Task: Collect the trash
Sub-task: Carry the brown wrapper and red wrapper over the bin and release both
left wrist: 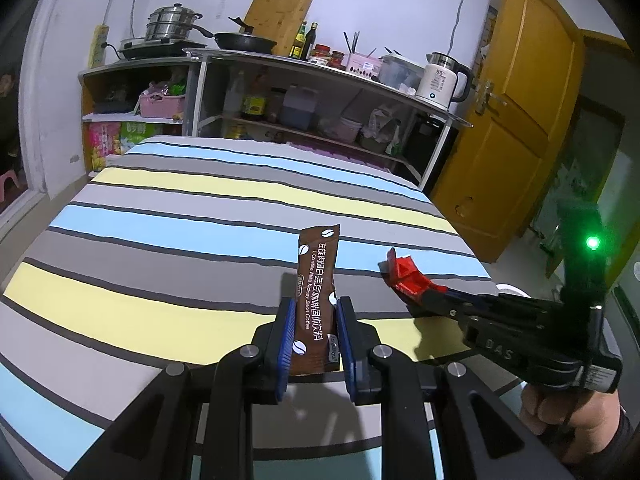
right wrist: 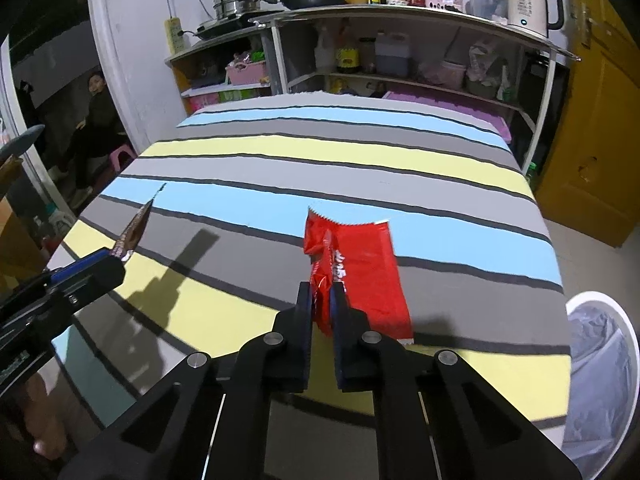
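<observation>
My left gripper is shut on a brown coffee sachet and holds it above the striped table. The sachet also shows edge-on in the right wrist view. My right gripper is shut on a red wrapper, held above the table. In the left wrist view the right gripper sits to the right with the red wrapper in its jaws. A white trash bin with a clear liner stands beside the table's right edge.
Behind the table stands a metal shelf with a pan, pots, bottles and a white kettle. A yellow door is at the right. A person sits at the far left.
</observation>
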`<state>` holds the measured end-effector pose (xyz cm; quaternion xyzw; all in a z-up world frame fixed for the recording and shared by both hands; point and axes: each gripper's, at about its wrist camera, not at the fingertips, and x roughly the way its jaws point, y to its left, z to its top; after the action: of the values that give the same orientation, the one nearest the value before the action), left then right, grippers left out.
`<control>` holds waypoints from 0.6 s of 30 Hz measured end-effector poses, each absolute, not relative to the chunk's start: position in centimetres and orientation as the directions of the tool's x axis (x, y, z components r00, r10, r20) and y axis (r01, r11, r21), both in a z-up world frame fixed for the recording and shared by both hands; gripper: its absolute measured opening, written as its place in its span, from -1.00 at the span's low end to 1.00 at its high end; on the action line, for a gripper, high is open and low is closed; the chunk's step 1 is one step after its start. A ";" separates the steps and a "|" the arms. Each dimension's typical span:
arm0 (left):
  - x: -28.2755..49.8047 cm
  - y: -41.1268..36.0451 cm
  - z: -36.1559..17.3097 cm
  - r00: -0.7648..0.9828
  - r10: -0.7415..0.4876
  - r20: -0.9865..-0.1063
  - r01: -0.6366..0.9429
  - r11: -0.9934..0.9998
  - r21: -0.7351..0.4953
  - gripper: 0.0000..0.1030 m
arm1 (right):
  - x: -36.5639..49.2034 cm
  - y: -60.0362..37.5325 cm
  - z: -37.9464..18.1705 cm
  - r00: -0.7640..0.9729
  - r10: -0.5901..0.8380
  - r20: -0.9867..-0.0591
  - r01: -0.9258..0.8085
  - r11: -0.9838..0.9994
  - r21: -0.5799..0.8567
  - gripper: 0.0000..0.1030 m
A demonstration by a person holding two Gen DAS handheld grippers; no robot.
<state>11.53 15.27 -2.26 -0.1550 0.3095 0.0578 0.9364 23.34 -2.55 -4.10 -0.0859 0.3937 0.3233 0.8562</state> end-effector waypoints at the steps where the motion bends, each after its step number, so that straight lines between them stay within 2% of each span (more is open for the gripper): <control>1: 11.5 15.0 -2.2 0.801 0.012 -0.598 -0.201 0.947 -0.251 -0.59 | 23.1 -2.6 -4.0 0.482 0.489 -0.727 -0.622 0.775 0.109 -0.84; 18: 12.1 7.8 0.7 0.810 -0.035 -0.585 -0.103 0.974 -0.202 -0.59 | 20.2 -11.1 0.0 0.573 0.514 -0.638 -0.558 0.815 0.155 -0.85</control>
<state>12.10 7.81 0.74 -0.1127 0.3074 0.0180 0.9447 20.19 -11.06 -0.02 -0.0315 0.3491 0.3024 0.8864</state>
